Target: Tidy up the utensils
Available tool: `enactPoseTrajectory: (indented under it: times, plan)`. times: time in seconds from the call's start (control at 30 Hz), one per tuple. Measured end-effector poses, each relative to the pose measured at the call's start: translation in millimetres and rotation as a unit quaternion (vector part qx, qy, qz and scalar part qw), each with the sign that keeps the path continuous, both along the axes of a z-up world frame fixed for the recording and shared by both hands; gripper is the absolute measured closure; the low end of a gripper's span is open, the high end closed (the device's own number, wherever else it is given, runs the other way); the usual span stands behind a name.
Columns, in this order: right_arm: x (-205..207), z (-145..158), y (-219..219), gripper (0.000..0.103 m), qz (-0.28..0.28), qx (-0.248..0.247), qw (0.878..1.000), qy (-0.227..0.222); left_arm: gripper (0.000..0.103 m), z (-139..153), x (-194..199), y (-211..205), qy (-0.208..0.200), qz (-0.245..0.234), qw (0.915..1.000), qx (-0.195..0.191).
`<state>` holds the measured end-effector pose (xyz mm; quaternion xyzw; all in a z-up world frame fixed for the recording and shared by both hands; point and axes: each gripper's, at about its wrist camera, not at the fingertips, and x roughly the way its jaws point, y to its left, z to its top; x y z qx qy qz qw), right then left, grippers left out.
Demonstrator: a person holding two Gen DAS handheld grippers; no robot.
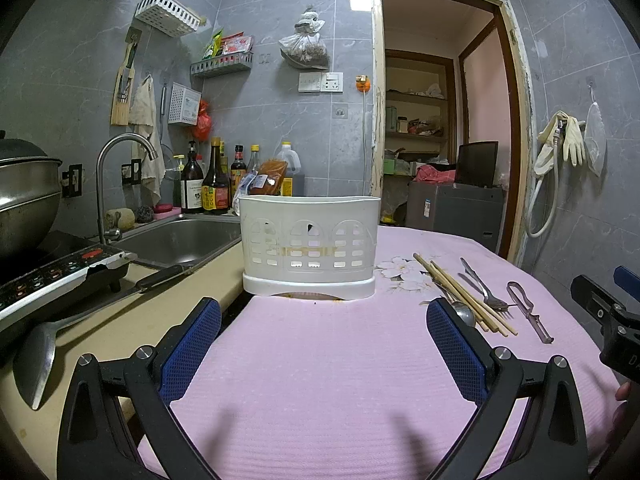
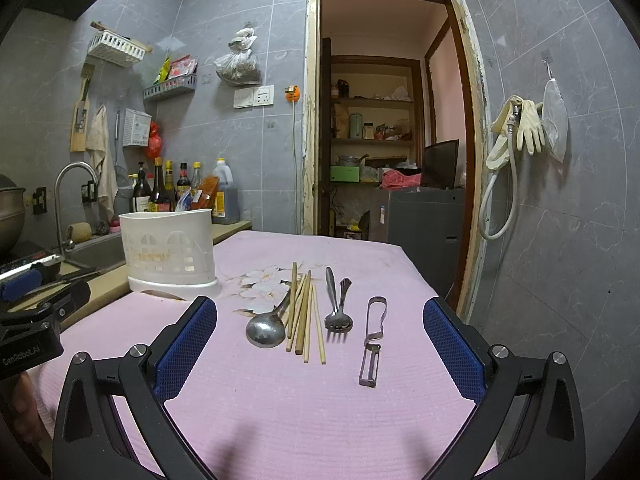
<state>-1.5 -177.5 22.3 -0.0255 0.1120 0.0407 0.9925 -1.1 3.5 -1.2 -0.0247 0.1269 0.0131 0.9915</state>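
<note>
Since the chopsticks [image 2: 304,316] lie lengthwise dead ahead of the spread, empty right claw [image 2: 320,344], it's way nearer than the equally spread left claw [image 1: 324,344] facing the white basket [image 1: 310,244].

The surface [image 2: 360,420] wears a pink cloth with a white flower print. A white slotted utensil holder [image 2: 170,254] stands upright at its far left, and to the right lie a ladle [image 2: 265,330], chopsticks [image 2: 305,314], two forks [image 2: 338,308] and a peeler [image 2: 373,342] side by side.
</note>
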Motion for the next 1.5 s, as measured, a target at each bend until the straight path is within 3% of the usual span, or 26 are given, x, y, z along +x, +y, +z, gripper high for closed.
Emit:
enactPoseTrajectory:
  times: [1.5]
  plan:
    - [3.1,-3.2,1.8,0.0,0.006,-0.001,1.0,0.011,0.002,5.0,3.5,-2.0,0.001,-0.006,1.0,-0.001]
